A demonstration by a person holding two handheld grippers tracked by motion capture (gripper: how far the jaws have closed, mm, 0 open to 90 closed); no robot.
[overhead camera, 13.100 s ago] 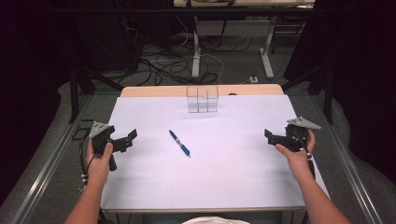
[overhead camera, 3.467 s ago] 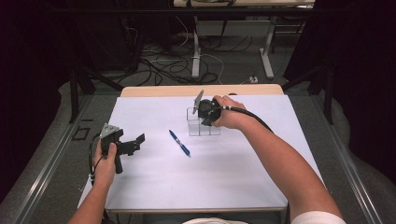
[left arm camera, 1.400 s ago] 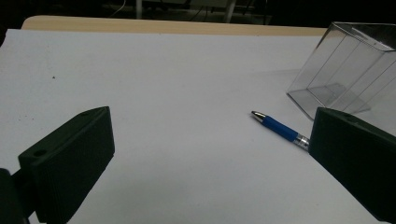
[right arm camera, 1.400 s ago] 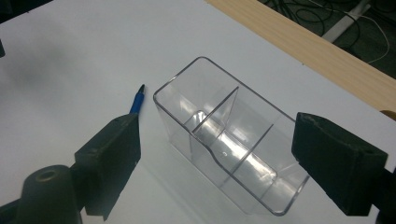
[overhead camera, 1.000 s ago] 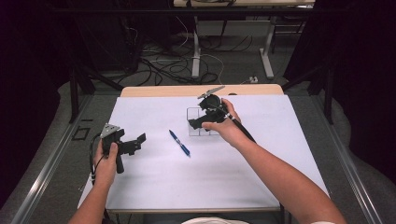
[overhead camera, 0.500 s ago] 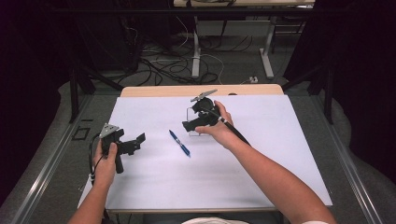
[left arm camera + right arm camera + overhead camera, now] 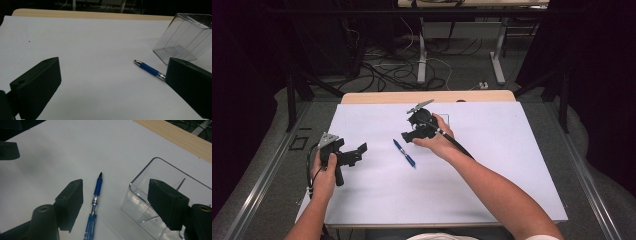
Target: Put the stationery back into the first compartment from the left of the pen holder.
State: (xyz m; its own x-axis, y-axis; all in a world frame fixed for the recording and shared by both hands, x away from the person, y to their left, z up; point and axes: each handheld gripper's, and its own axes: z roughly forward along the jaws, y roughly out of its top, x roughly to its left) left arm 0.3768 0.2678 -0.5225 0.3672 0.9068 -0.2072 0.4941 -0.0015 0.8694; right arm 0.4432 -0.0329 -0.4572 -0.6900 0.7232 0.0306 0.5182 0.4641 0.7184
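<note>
Right gripper (image 7: 408, 136) moved from clear box (image 7: 165, 202) toward blue pen (image 7: 404, 153), jaws just narrowing, nothing grasped; left gripper (image 7: 358, 152) released

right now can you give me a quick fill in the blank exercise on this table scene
1. The pen lying on the white sheet has a barrel coloured ____.
2. The clear plastic box has its open side facing ____.
3. The right gripper hovers with nothing between its ____.
4. The left gripper is held above the sheet with its jaws ____.

Missing words: blue; up; jaws; open
</note>
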